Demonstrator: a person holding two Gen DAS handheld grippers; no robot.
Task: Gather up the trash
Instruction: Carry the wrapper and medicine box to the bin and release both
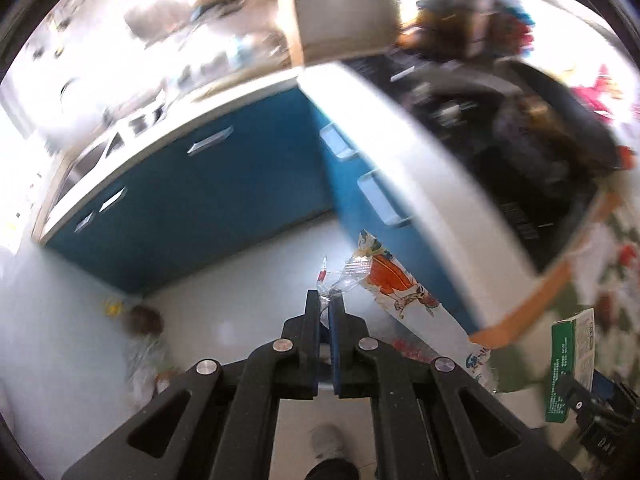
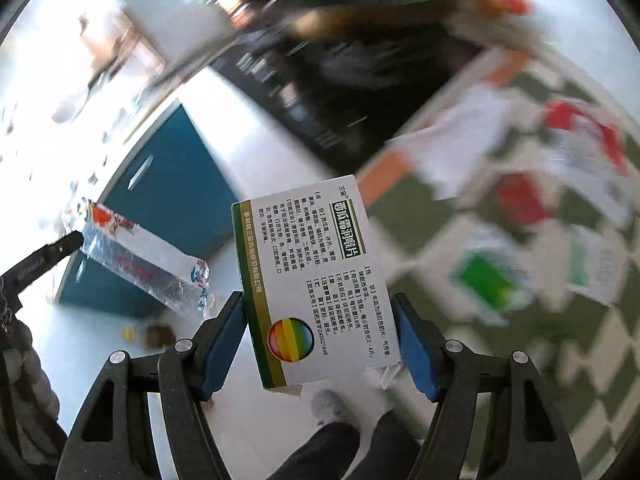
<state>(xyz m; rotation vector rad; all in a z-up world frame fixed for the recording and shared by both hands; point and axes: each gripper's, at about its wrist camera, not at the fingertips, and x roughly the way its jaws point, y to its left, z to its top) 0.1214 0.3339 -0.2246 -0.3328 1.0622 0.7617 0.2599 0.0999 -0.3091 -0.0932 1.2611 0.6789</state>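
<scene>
Between the blue pads of the right gripper sits a white cardboard medicine box with a green-and-gold edge and a rainbow disc, clamped across its width and lifted clear of the floor. Its lower flap hangs torn. The left gripper has its jaws pressed nearly together on the crinkled clear end of a long plastic snack wrapper printed with an orange cartoon figure; the wrapper trails away from the fingertips and hangs free in the air. Both pieces of trash are therefore in hand.

Below the grippers lies a pale glossy floor, with the person's grey slipper on it. Farther off, at the base of the blue cabinet doors with metal handles, rest a small yellow scrap and a brown lump, possibly further litter; blur prevents identification. A white countertop runs above the cabinets.

Judged step: transport of collected items. The next move calls for locating a bin, which is not visible, carrying both items over it without loosening either grip, then releasing.
</scene>
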